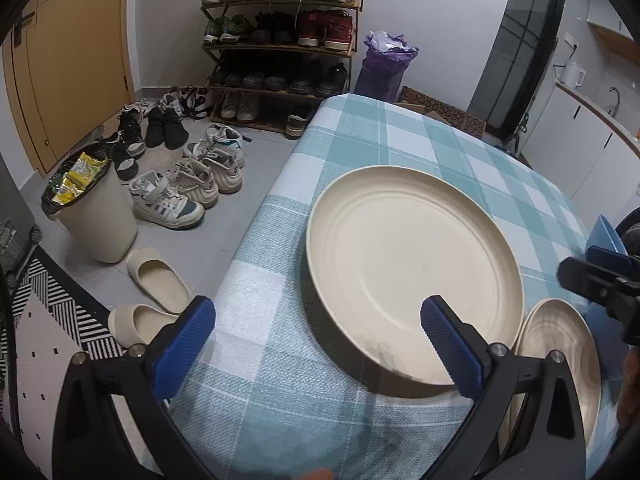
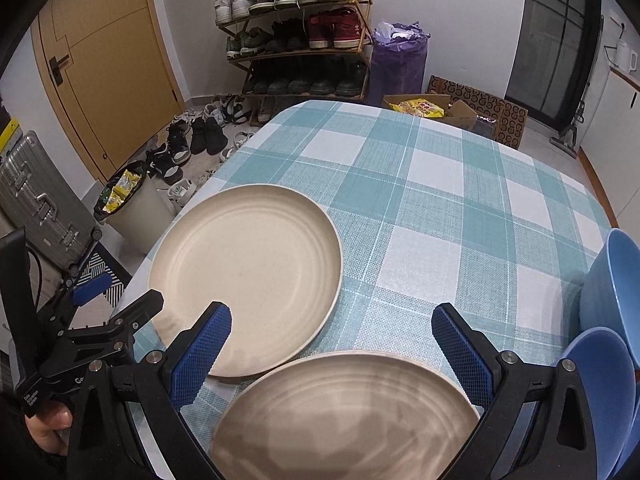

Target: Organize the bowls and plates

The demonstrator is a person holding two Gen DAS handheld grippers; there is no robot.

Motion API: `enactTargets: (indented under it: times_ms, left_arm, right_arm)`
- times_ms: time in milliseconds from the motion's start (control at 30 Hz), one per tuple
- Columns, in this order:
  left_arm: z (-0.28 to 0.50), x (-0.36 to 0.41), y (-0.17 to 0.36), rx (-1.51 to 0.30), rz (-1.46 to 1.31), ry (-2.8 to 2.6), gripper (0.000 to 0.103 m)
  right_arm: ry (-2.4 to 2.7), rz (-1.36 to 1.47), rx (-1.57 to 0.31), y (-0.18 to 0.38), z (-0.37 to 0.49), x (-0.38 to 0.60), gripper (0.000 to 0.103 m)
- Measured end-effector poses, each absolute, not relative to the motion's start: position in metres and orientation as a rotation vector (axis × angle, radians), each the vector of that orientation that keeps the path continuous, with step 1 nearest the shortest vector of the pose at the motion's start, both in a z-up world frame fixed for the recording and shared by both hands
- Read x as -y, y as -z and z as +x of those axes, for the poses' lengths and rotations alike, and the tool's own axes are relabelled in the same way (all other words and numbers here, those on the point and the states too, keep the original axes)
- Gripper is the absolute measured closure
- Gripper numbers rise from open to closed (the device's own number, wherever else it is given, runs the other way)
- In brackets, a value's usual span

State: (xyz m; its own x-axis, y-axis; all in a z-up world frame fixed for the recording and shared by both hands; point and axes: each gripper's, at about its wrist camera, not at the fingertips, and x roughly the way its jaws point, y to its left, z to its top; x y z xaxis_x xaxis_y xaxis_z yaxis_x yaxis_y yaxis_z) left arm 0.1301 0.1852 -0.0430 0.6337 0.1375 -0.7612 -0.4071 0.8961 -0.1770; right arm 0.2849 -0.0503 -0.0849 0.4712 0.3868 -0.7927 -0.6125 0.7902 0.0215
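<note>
The left tongs are standing wide apart, gripping nothing; their right blue pad is hanging over the near rim of the large cream plate, while the left pad is hovering above the bench edge. Whether that pad is touching the plate cannot be told. The right tongs are also gaping wide and empty, hovering above the second cream plate, which is lying at 6 o'clock in the right wrist view.

In that view the left tongs are showing at 8 o'clock, with the person's hand wrapping the handle low at the frame edge.

The large plate is sitting flat on the checked cloth near the bench's left edge, at about 10 o'clock from the nearer plate; their rims are lying just beside each other. Two blue bowls are sitting at 3 to 4 o'clock: the farther bowl is tilting on its side, and the nearer bowl is lying just beside it.

Beyond the bench, at 12 o'clock, a shoe rack is standing against the wall, and a bin is standing on the floor at 9 o'clock in the left wrist view.
</note>
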Motion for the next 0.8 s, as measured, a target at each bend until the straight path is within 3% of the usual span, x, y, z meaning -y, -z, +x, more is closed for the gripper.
enactTargets:
  times_ms: [267,533,600,800]
  left_arm:
    - [0.132,-0.184,0.046,-0.815,-0.347,-0.297,0.005]
    - [0.135,-0.185,0.054,-0.832,-0.357,-0.272,0.023]
    - [0.136,-0.184,0.057,-0.839,-0.357,-0.263,0.034]
    - [0.137,-0.184,0.062,-0.852,-0.366,-0.252,0.046]
  right_arm:
    - [-0.614,-0.285,-0.929,0.101,0.297,0.041,0.001]
    - [-0.619,-0.305,-0.95,0.114,0.306,0.032,0.001]
    - [-0.621,-0.304,-0.96,0.117,0.308,0.03,0.002]
    - [-0.629,-0.309,-0.98,0.125,0.314,0.027,0.012]
